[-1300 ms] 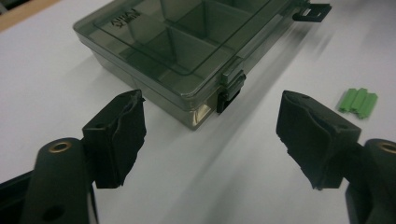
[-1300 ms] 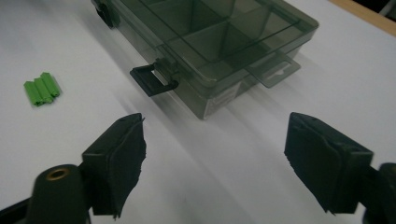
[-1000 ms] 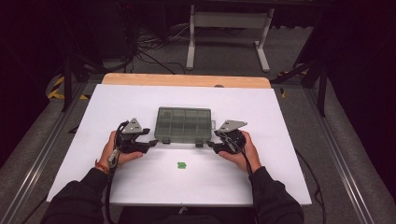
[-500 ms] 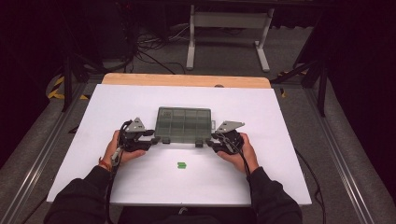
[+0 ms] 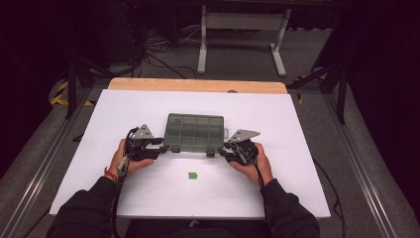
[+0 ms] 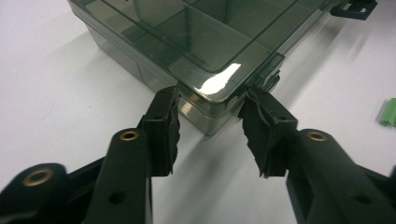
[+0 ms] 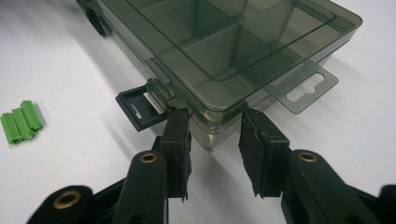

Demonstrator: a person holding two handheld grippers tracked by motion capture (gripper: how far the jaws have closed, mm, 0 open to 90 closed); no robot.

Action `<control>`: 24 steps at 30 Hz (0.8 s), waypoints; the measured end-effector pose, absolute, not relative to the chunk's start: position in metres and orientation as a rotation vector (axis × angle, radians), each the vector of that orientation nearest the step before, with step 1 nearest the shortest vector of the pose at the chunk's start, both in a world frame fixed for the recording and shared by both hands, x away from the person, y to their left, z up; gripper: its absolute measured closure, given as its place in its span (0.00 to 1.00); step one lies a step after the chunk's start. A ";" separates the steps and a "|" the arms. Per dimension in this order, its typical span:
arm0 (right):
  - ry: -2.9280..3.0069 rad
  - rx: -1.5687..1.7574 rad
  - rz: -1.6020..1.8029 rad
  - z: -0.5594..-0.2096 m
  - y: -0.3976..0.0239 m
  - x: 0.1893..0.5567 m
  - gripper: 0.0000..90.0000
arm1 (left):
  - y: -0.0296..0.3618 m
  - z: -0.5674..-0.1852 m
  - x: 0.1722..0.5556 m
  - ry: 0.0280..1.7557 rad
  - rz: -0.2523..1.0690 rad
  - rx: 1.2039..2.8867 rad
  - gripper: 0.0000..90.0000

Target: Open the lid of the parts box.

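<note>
Flat on the white table (image 5: 297,124), lid up: a smoked translucent plastic organiser box (image 5: 194,132), near the middle of the sheet, long axis running left to right across the person's front. Divided inside into rectangular compartments, seen through the glossy lid; hang tab (image 7: 306,87) jutting from the right end, black latch (image 7: 140,108) flipped open on the near edge.

Left gripper (image 6: 212,123) set at the near left corner of the box, jaws partly open and straddling that corner; tips at the box walls, though whether the pads actually press cannot be told. Have just been closing, with the corner between them.

Right gripper (image 7: 212,133) likewise at the near right corner, jaws partly open either side of it, just been closing too, firm contact not clear. Rubbery black pads, ragged at the edges, on matte black jaws with brass-coloured rivets.

Apart from the box, nearer the person: small ribbed green pieces (image 7: 21,120), clustered side by side on the bare table.
</note>
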State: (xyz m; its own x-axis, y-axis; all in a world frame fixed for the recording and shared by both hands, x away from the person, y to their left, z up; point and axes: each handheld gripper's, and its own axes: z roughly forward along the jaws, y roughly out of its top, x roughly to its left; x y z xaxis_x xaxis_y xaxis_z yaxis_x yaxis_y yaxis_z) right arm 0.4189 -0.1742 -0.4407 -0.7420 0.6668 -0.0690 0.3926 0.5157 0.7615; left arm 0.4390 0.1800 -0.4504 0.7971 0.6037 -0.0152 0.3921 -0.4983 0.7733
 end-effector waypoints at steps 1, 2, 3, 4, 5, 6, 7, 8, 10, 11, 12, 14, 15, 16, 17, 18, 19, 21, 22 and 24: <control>2.405 0.875 1.074 -0.441 -0.174 0.419 0.70 | 0.179 -0.451 0.440 0.746 0.323 2.156 0.57; 2.402 0.880 1.079 -0.442 -0.174 0.419 0.68 | 0.178 -0.452 0.440 0.738 0.317 2.166 0.57; 2.403 0.889 1.090 -0.443 -0.174 0.420 0.66 | 0.178 -0.453 0.440 0.741 0.319 2.168 0.58; 2.402 0.891 1.095 -0.443 -0.175 0.421 0.65 | 0.178 -0.453 0.440 0.744 0.317 2.162 0.59; 2.400 0.893 1.104 -0.444 -0.175 0.421 0.65 | 0.178 -0.453 0.440 0.746 0.315 2.160 0.58; 2.400 0.893 1.104 -0.444 -0.175 0.421 0.65 | 0.178 -0.453 0.440 0.746 0.315 2.160 0.58; 2.398 0.893 1.111 -0.444 -0.175 0.422 0.65 | 0.177 -0.453 0.440 0.747 0.308 2.161 0.58; 2.399 0.896 1.119 -0.444 -0.176 0.422 0.66 | 0.177 -0.453 0.440 0.747 0.309 2.161 0.59; 2.397 0.901 1.125 -0.444 -0.176 0.422 0.66 | 0.177 -0.452 0.440 0.741 0.320 2.166 0.59; 2.396 0.896 1.120 -0.444 -0.176 0.422 0.66 | 0.177 -0.452 0.439 0.748 0.318 2.162 0.60; 2.393 0.894 1.117 -0.444 -0.176 0.421 0.67 | 0.177 -0.452 0.439 0.750 0.318 2.158 0.61; 2.387 0.888 1.113 -0.443 -0.175 0.420 0.69 | 0.178 -0.451 0.438 0.740 0.321 2.157 0.64; 2.385 0.884 1.116 -0.443 -0.175 0.419 0.70 | 0.179 -0.450 0.438 0.741 0.324 2.146 0.66; 2.377 0.883 1.120 -0.443 -0.176 0.419 0.70 | 0.179 -0.449 0.437 0.738 0.327 2.146 0.66; 2.374 0.880 1.121 -0.442 -0.176 0.419 0.71 | 0.179 -0.449 0.437 0.731 0.335 2.152 0.67; 2.370 0.874 1.124 -0.441 -0.176 0.418 0.71 | 0.179 -0.448 0.437 0.724 0.345 2.157 0.67; 2.367 0.868 1.125 -0.441 -0.176 0.418 0.72 | 0.180 -0.446 0.436 0.729 0.350 2.150 0.68; 2.356 0.854 1.130 -0.439 -0.176 0.417 0.72 | 0.182 -0.444 0.435 0.724 0.358 2.140 0.67; 2.349 0.849 1.129 -0.438 -0.176 0.416 0.73 | 0.183 -0.442 0.434 0.723 0.363 2.134 0.67; 2.327 0.837 1.133 -0.436 -0.176 0.415 0.74 | 0.185 -0.440 0.434 0.717 0.377 2.127 0.68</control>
